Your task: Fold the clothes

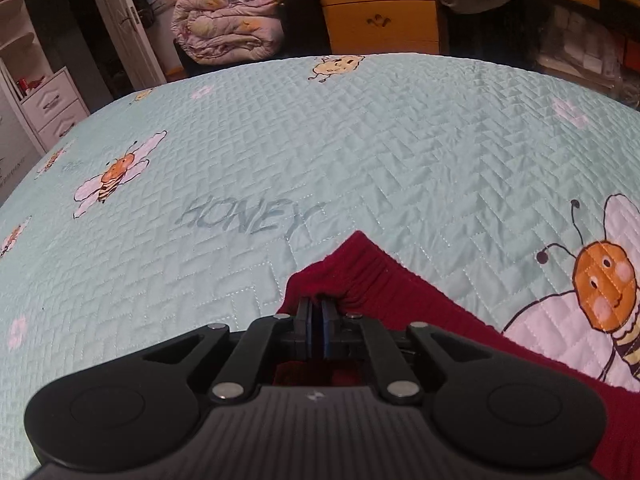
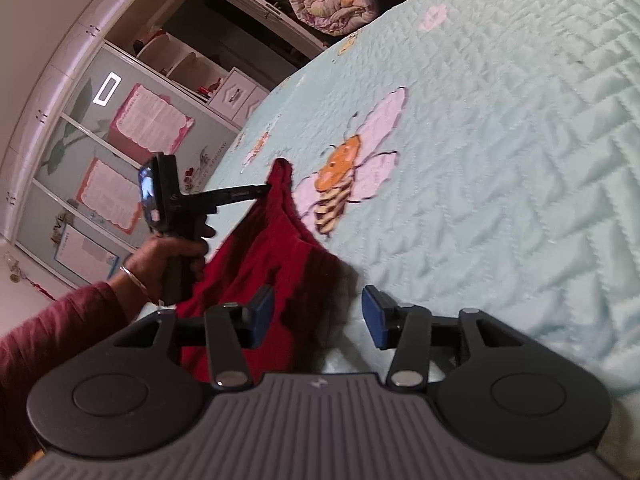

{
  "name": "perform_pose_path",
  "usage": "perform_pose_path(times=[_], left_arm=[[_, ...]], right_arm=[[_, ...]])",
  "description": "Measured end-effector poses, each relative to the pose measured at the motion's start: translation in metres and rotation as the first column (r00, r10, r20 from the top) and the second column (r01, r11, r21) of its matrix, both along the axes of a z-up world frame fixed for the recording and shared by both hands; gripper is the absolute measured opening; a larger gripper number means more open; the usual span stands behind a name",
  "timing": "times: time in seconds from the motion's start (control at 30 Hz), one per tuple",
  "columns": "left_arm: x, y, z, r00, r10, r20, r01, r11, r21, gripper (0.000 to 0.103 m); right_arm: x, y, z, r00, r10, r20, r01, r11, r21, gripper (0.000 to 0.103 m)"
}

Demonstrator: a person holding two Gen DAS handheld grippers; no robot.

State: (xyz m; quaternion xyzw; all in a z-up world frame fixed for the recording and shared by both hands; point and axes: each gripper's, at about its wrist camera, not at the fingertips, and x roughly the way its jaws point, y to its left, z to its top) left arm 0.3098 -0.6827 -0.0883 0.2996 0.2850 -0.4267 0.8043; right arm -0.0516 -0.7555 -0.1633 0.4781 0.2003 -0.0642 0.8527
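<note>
Where the dark red knitted garment lies on the pale green quilted bedspread, the left gripper has its jaws pressed together on a ribbed corner of the cloth — the blue pads nearly meet with a pinch of fabric between them. From the right wrist view, that same gripper holds the corner lifted, so the garment hangs from it in a drape down toward the bed, a hand in a dark red sleeve gripping its handle. The right gripper stands about half open — its blue pads are apart, with the garment's lower part just beyond the left pad, neither pad pressing on it.
</note>
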Motion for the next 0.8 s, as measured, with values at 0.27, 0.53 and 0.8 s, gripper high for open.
perform_pose_path(times=[0.27,0.53,0.8], left_arm=[[0.004,0.0,0.001,1.0,0.01,-0.022,-0.01,1.0,0.005,0.008],[0.014,-0.001,0.0,0.998,0.029,-0.059,-0.029,1.0,0.001,0.011],[-0.007,-0.014,0.007,0.999,-0.034,-0.005,0.034,0.999,0.013,0.009]], right_arm=[[0.032,-0.01,-0.015,0.999,-0.026,0.036,0.021,0.991,0.133,0.049],[0.038,-0.025,-0.029,0.988,-0.016,0.154,-0.026,0.964,0.265,0.048],[0.005,-0.019,0.003,0.981,-0.011,0.191,-0.026,0.982,0.189,0.008]])
